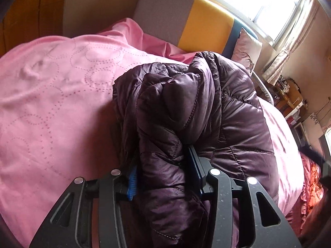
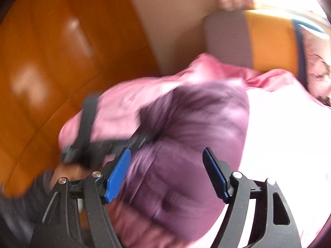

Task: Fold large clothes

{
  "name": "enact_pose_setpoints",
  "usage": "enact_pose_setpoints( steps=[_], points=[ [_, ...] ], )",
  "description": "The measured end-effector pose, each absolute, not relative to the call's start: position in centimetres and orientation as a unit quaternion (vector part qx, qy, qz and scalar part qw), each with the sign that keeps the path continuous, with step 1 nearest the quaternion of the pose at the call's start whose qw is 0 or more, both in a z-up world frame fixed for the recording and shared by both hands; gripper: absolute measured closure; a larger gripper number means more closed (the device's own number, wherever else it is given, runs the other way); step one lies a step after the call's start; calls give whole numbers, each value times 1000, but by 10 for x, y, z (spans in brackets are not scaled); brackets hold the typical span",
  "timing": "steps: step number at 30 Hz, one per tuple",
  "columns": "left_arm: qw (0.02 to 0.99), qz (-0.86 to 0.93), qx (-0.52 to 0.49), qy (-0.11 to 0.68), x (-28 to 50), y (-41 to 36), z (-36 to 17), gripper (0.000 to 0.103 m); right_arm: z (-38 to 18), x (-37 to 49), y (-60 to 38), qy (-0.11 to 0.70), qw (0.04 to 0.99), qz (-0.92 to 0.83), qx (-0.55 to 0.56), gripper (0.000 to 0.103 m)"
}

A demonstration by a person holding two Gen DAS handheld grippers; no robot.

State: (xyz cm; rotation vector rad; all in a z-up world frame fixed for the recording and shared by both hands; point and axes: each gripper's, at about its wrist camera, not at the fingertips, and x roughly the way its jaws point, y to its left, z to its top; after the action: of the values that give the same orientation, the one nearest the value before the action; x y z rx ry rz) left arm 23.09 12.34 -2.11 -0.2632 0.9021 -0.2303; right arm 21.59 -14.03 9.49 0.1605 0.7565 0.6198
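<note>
A dark purple quilted puffer jacket [image 1: 206,107] lies bunched on a pink bedspread [image 1: 51,103]. My left gripper [image 1: 163,165] is shut on a thick fold of the jacket, which bulges between its blue-padded fingers [image 1: 131,184]. In the blurred right wrist view the jacket [image 2: 186,144] lies under my right gripper [image 2: 167,173], whose blue pads [image 2: 118,175] stand wide apart and hold nothing. The left gripper's black frame [image 2: 86,132] shows at the jacket's left side.
A grey, yellow and blue headboard [image 1: 186,20] stands behind the bed, with a pink pillow [image 1: 246,49] against it. A window [image 1: 258,0] with curtains is at the upper right. An orange wooden floor [image 2: 51,72] lies left of the bed. Cluttered shelves [image 1: 293,103] stand at the right.
</note>
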Motion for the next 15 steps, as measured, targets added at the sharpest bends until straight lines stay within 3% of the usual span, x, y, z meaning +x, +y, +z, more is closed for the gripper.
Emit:
enact_pose_setpoints(
  steps=[8,15],
  points=[
    [887,-115,-130,428,230,124,-27,59,80,312,-73,400,887,225,48,30],
    [893,-110,-115,421,228,121,-35,59,24,330,-30,446,877,181,-18,16]
  ],
)
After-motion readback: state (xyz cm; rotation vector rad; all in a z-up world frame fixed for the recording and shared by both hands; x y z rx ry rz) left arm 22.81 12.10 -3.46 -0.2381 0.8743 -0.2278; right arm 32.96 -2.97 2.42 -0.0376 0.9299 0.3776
